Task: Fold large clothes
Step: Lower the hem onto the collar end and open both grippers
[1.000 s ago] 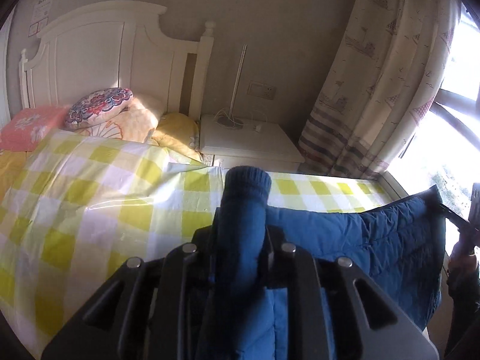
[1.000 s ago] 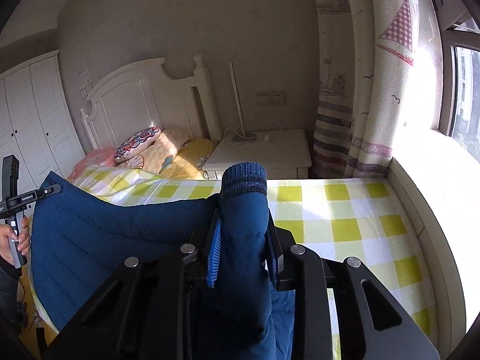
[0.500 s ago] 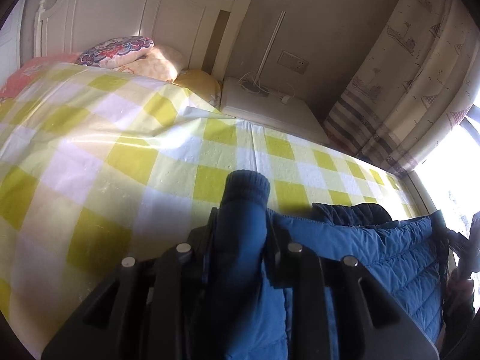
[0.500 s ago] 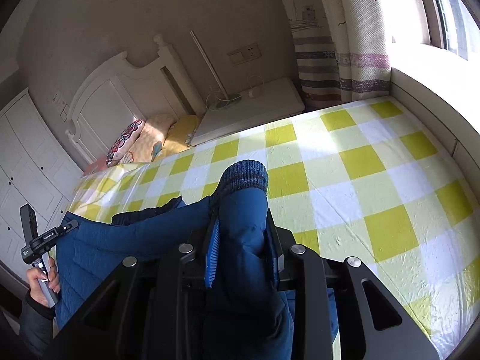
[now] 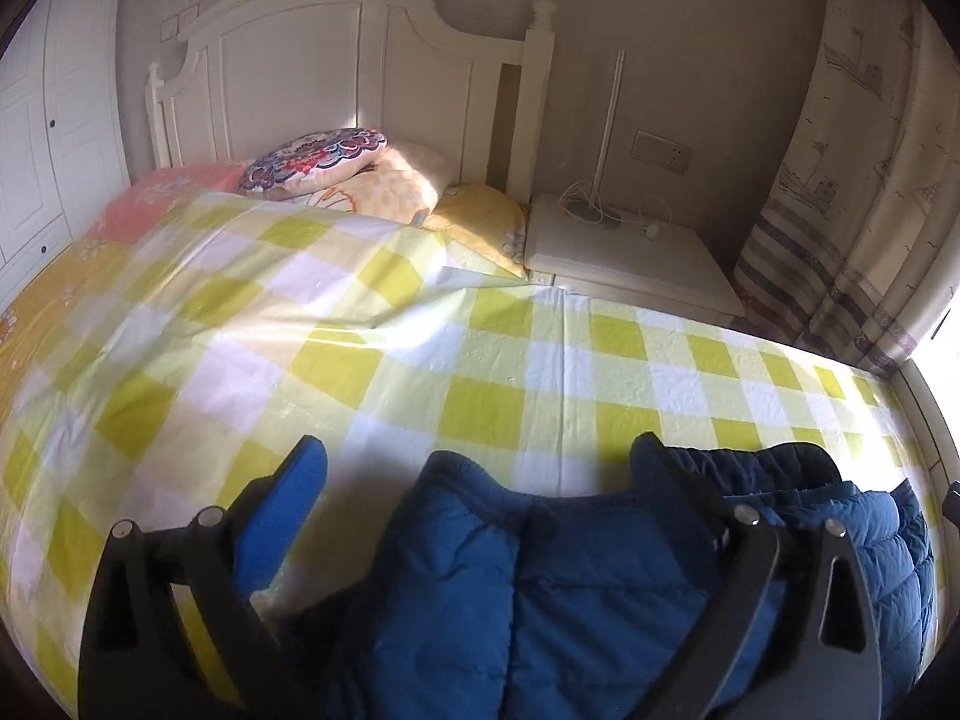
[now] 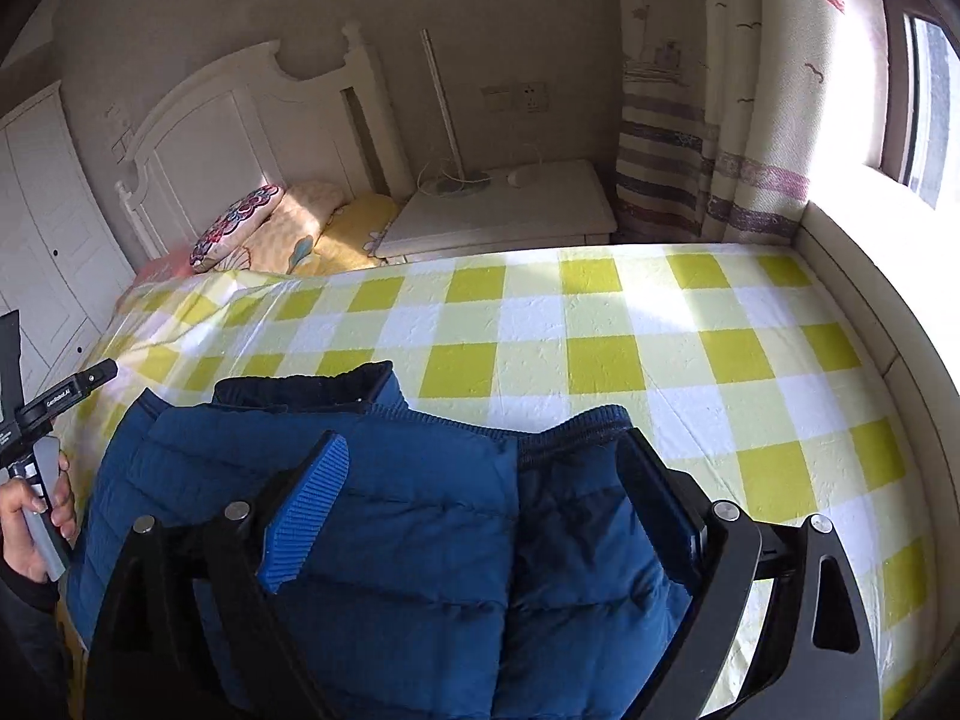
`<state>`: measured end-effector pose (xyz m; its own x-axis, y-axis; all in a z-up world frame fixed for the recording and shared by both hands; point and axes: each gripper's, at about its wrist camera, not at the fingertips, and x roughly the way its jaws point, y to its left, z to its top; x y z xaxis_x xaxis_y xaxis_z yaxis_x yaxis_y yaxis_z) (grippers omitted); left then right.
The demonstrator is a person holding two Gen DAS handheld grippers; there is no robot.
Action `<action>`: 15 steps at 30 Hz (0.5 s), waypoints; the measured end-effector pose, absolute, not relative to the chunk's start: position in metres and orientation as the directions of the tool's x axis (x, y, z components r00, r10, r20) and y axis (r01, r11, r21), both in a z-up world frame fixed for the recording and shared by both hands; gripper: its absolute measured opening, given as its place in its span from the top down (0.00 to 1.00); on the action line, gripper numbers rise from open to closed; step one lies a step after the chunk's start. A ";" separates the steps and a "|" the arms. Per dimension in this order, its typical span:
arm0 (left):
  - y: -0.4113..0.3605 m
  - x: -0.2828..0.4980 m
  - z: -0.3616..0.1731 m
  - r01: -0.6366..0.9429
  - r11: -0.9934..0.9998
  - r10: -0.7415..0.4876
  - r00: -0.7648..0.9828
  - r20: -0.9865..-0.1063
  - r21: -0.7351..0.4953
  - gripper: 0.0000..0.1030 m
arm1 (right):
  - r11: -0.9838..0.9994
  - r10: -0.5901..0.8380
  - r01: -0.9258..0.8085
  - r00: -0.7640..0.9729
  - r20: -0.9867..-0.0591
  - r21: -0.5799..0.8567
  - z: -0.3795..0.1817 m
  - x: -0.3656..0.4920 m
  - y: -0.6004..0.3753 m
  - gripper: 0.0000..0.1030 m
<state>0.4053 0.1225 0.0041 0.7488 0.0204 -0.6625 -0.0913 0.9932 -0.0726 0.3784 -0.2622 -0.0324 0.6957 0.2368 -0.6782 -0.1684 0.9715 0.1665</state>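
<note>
A blue quilted jacket [image 5: 570, 600] lies folded at the near edge of the yellow-checked bed sheet [image 5: 420, 360]. My left gripper [image 5: 480, 450] hangs just over it. Its jaws are opening wide, and the blue pads stand clear of the cloth on either side. In the right wrist view the same jacket [image 6: 420, 540] spreads under my right gripper [image 6: 483, 441]. That gripper's jaws are opening too, with a sleeve cuff [image 6: 576, 426] lying loose between the fingers. The hand [image 6: 30, 516] holding the left gripper shows at the left edge.
A white headboard [image 5: 360, 60] and several pillows [image 5: 336, 168] sit at the far end of the bed. A white nightstand [image 6: 504, 210] with a thin lamp stands beside it. Striped curtains [image 6: 708, 180], a window ledge on the right and a white wardrobe [image 6: 42, 228] border the bed.
Both grippers were shut on the jacket's blue sleeves; now both stand wide apart and the jacket rests on the bed. Both hands have sunk toward the sheet.
</note>
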 end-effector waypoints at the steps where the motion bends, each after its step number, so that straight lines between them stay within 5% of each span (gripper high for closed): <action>1: 0.099 0.407 0.008 -0.031 0.999 -0.005 0.750 -0.662 -0.042 0.03 | 0.967 0.247 -0.226 0.688 -0.683 0.121 -0.029 0.378 -0.238 0.15; 8: -0.002 0.440 -0.048 0.174 0.969 0.021 0.646 -0.763 0.175 0.02 | 0.917 0.174 -0.390 0.588 -0.790 -0.088 -0.075 0.409 -0.135 0.15; 15: 0.020 0.450 -0.078 0.156 0.987 -0.059 0.589 -0.806 0.042 0.02 | 0.934 0.267 -0.349 0.537 -0.800 0.078 -0.095 0.421 -0.156 0.12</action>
<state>0.4501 0.0202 -0.0783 0.5887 -0.0592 -0.8062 0.1563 0.9868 0.0417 0.4213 -0.1560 -0.0954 0.5366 0.2671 -0.8005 -0.3486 0.9340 0.0780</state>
